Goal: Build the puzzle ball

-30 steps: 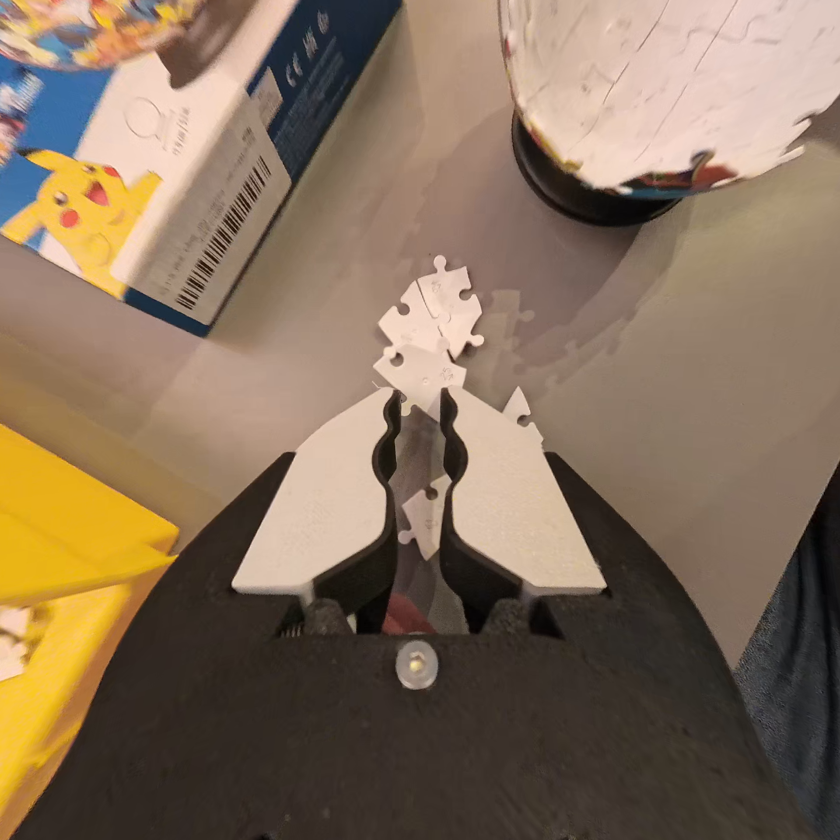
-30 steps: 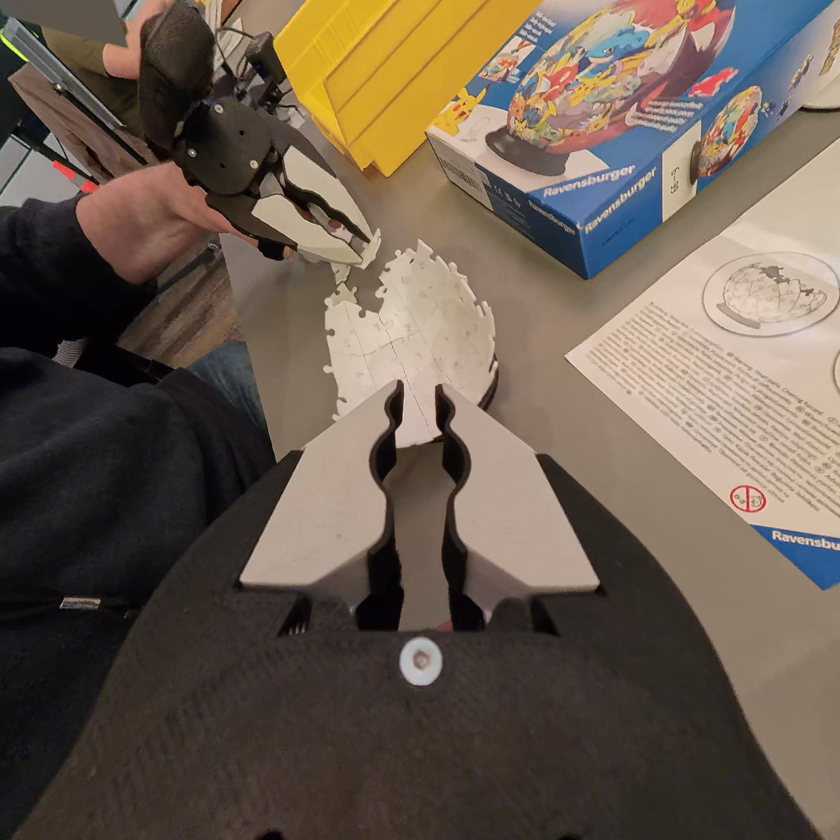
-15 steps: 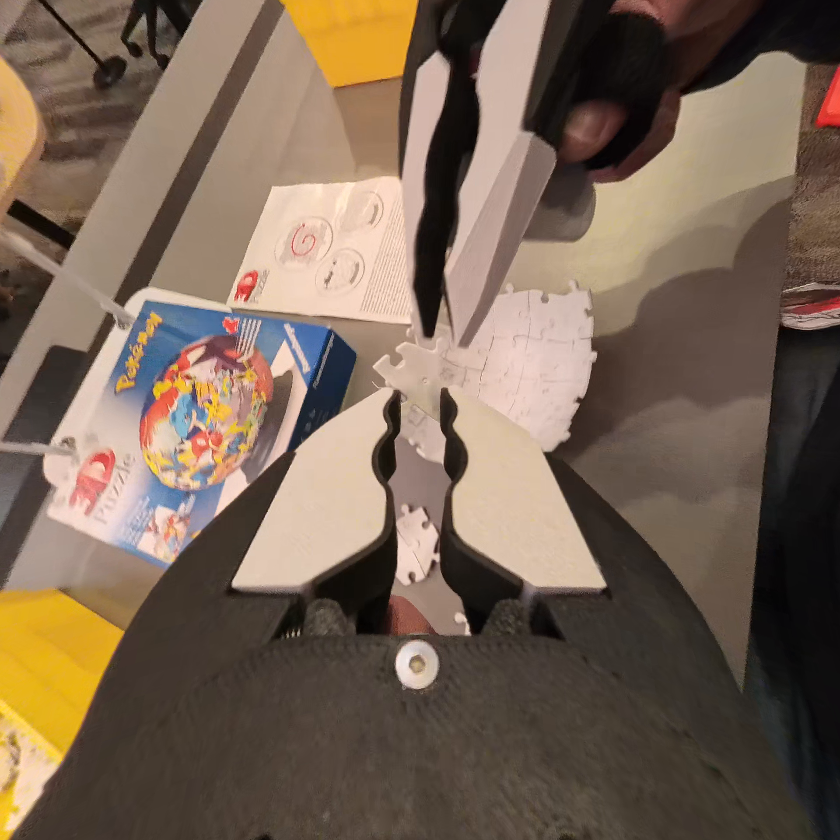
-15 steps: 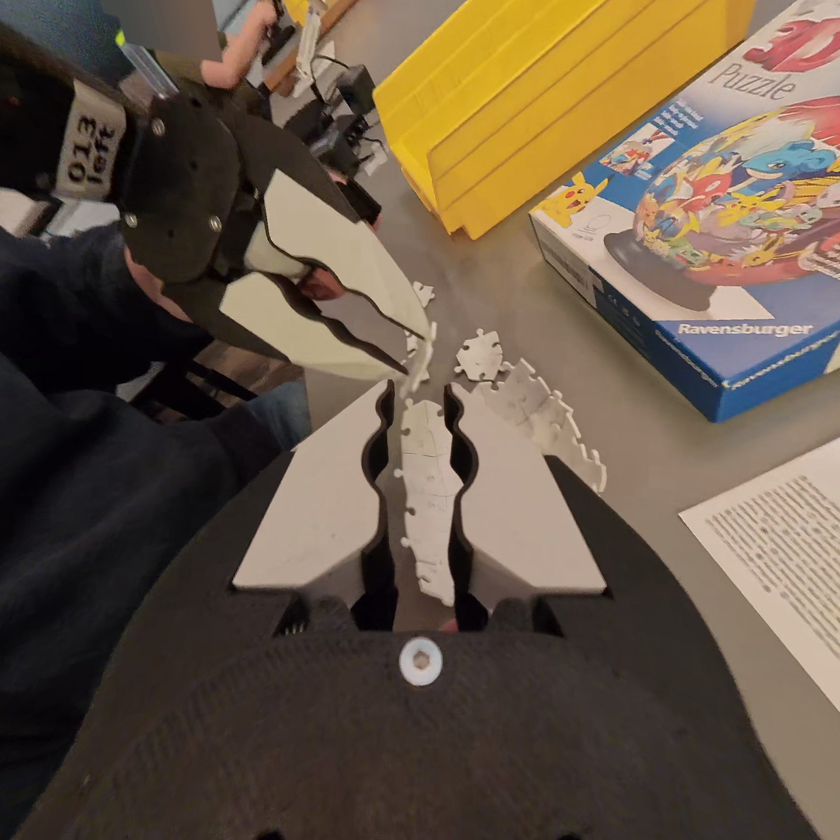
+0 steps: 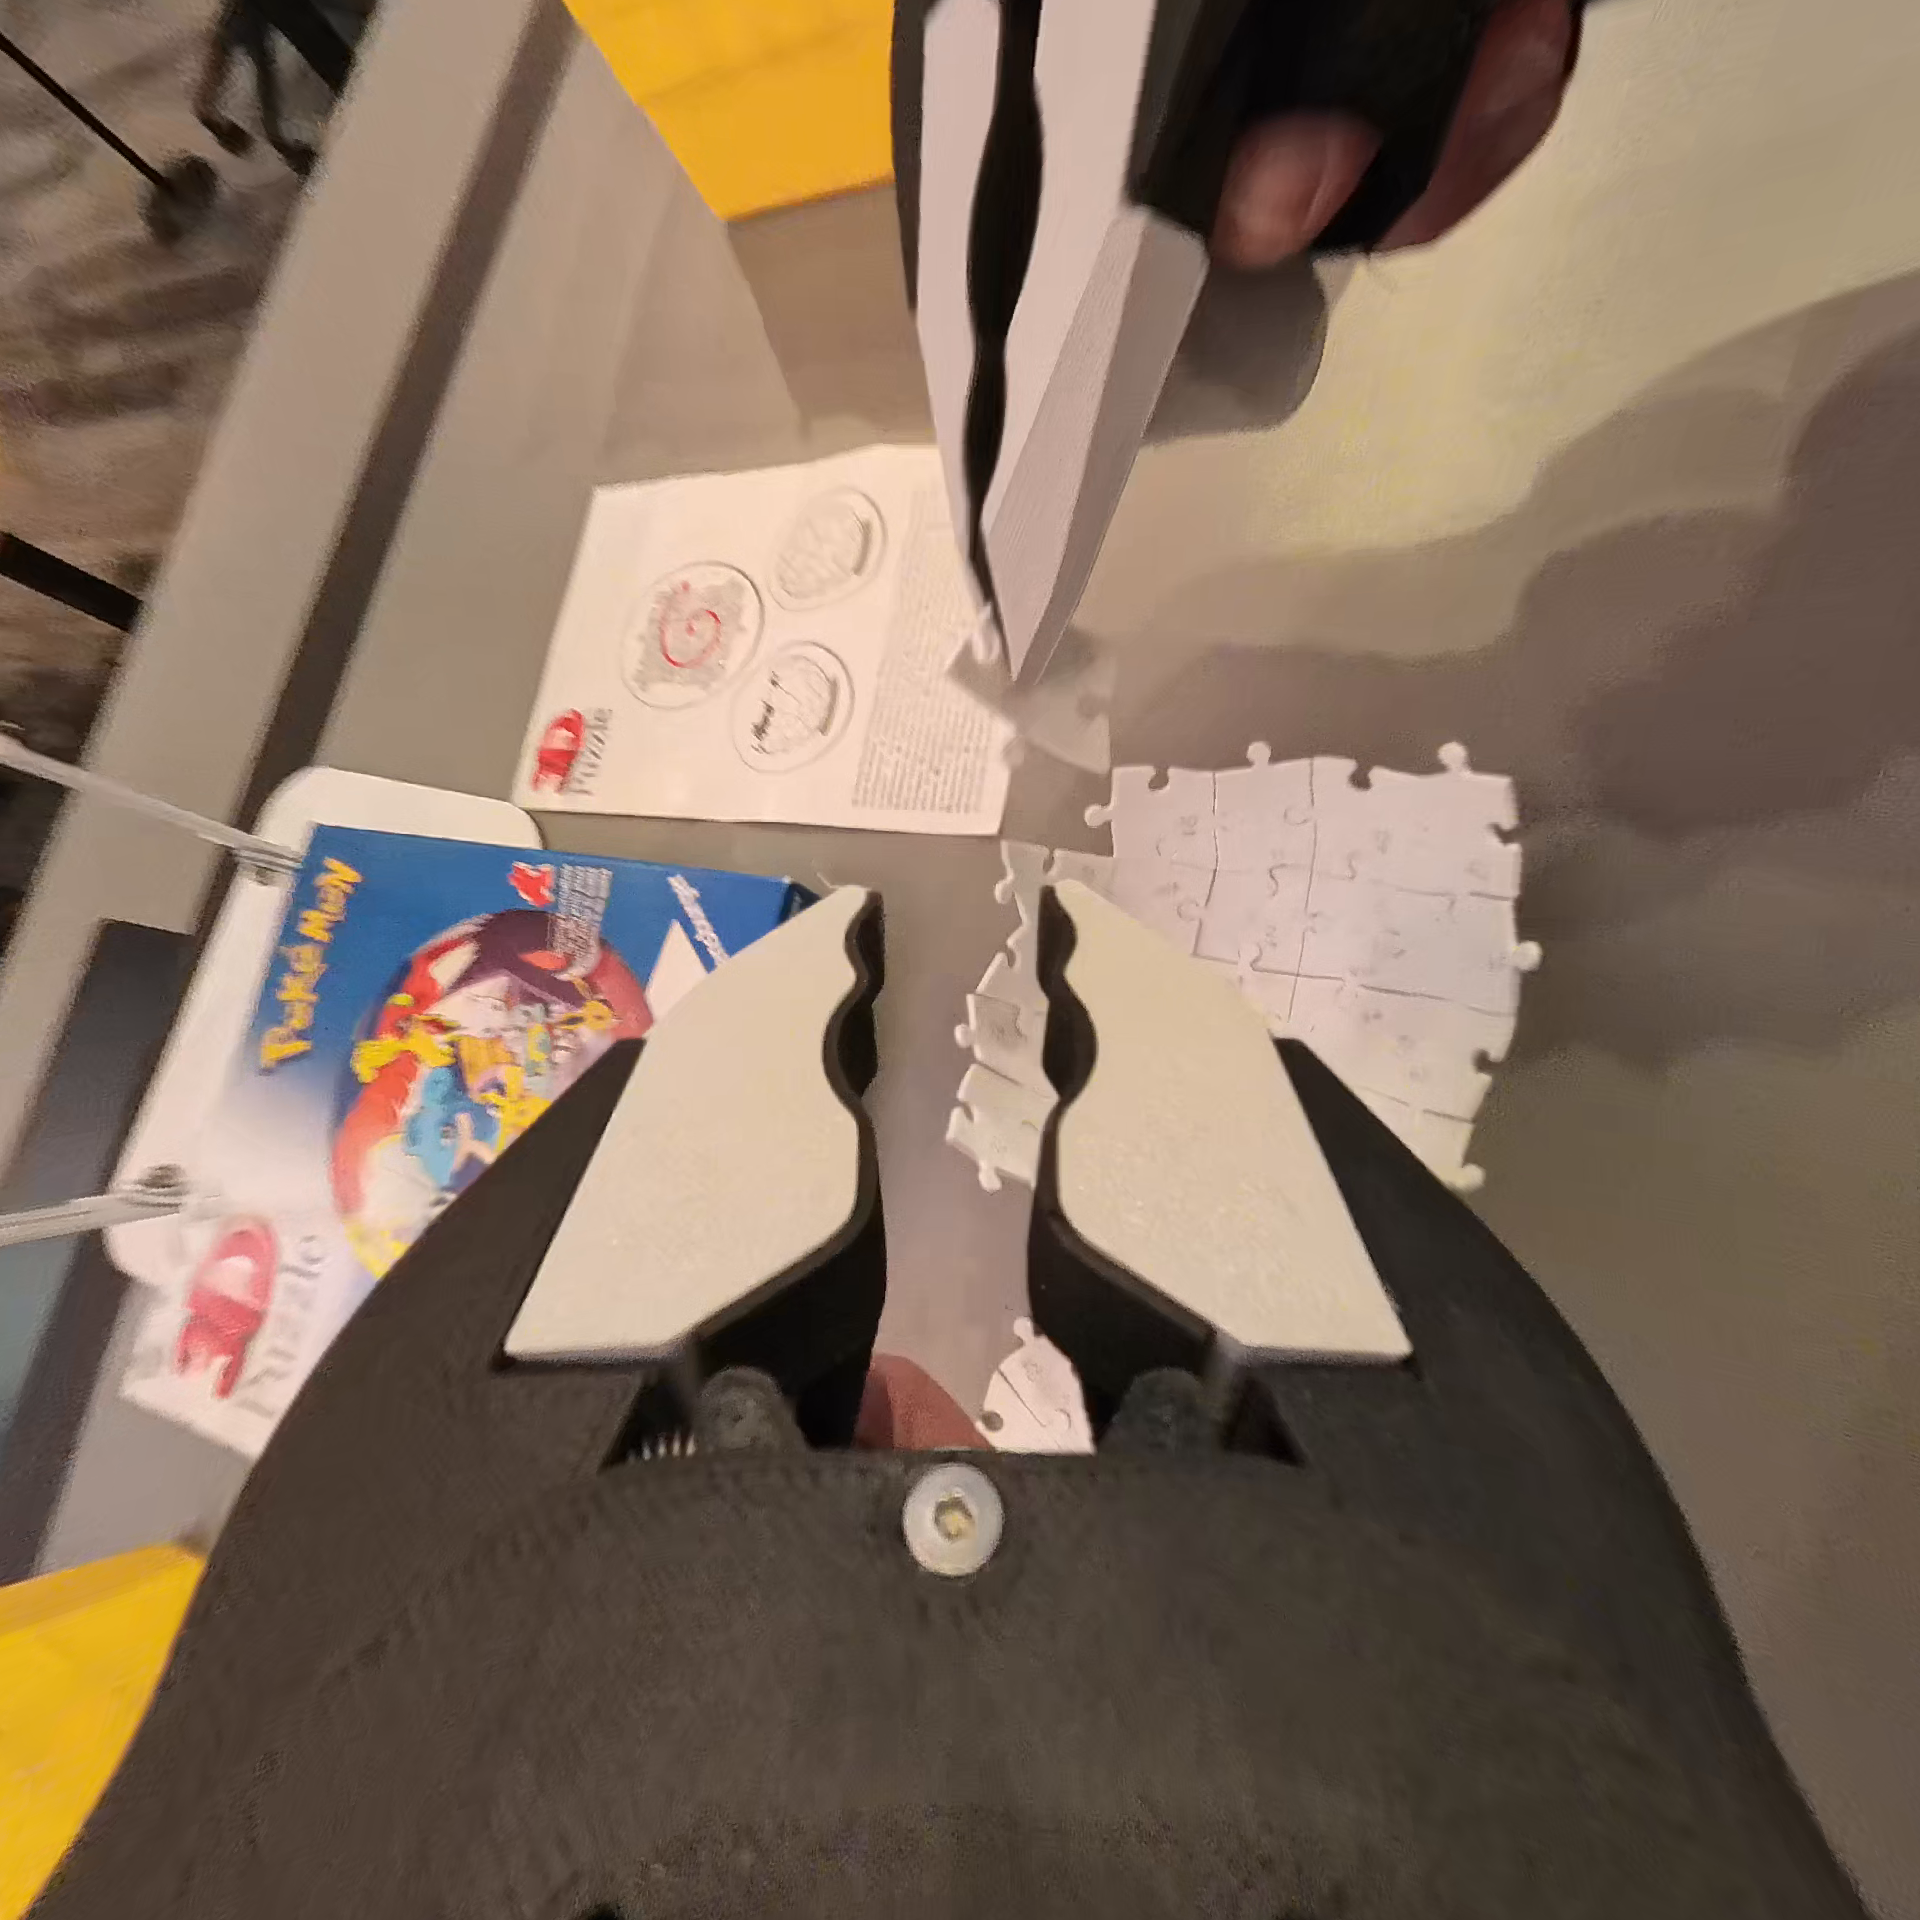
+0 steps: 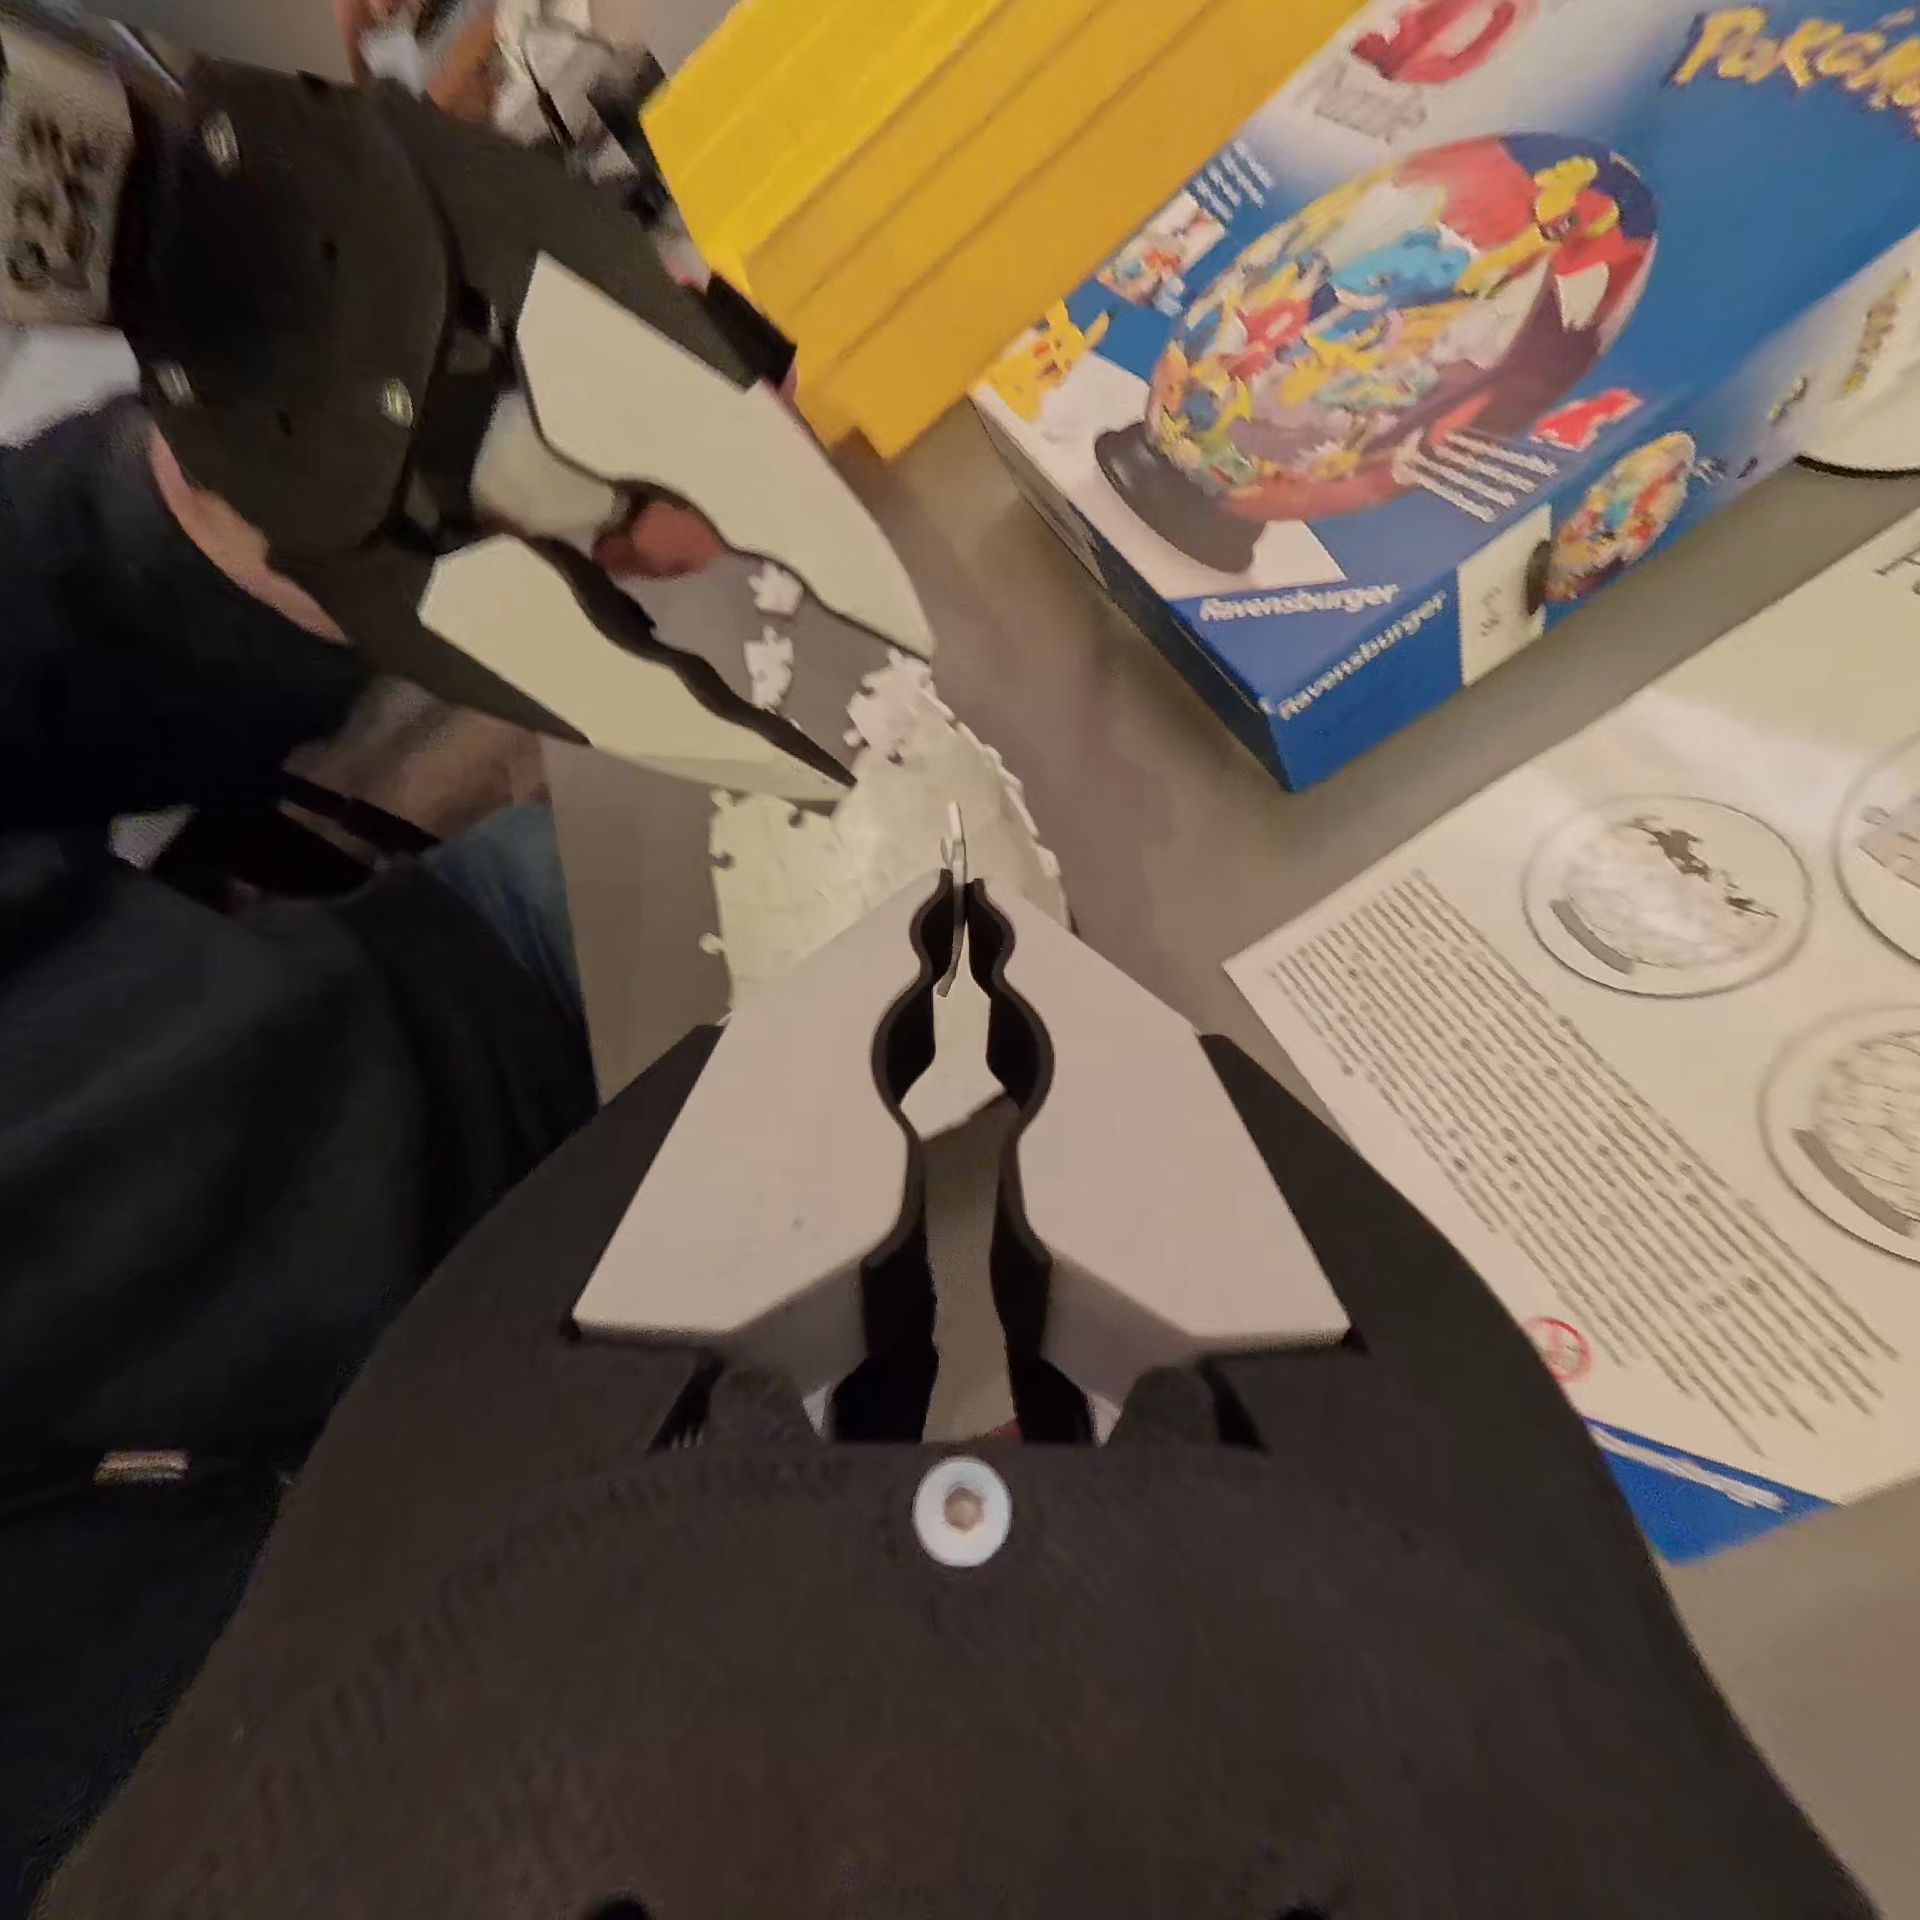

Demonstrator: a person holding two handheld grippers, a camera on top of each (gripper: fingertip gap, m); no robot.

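The partly built white puzzle shell (image 5: pixel 1340 935) lies on the grey table, also in the right wrist view (image 6: pixel 790 883). My right gripper (image 6: pixel 956 888) is shut on a white puzzle piece (image 6: pixel 952 935), seen edge-on between its tips. In the left wrist view the right gripper (image 5: pixel 997 655) holds that piece (image 5: pixel 1055 717) just above the shell's far edge. My left gripper (image 5: pixel 958 899) is open and empty over the shell's near-left edge; it also shows in the right wrist view (image 6: pixel 888 712). A loose white piece (image 5: pixel 1039 1392) lies below it.
The blue puzzle box (image 5: pixel 436 1039) (image 6: pixel 1455 416) lies left of the shell. The instruction sheet (image 5: pixel 748 655) (image 6: pixel 1579 1091) lies beyond it. Yellow bins (image 6: pixel 914 208) stand behind the box. A person's dark sleeve (image 6: pixel 208 1039) is at the table's near edge.
My left gripper opened and let go of the piece it held. My right gripper shut on that piece and lifted it slightly away from the left gripper.
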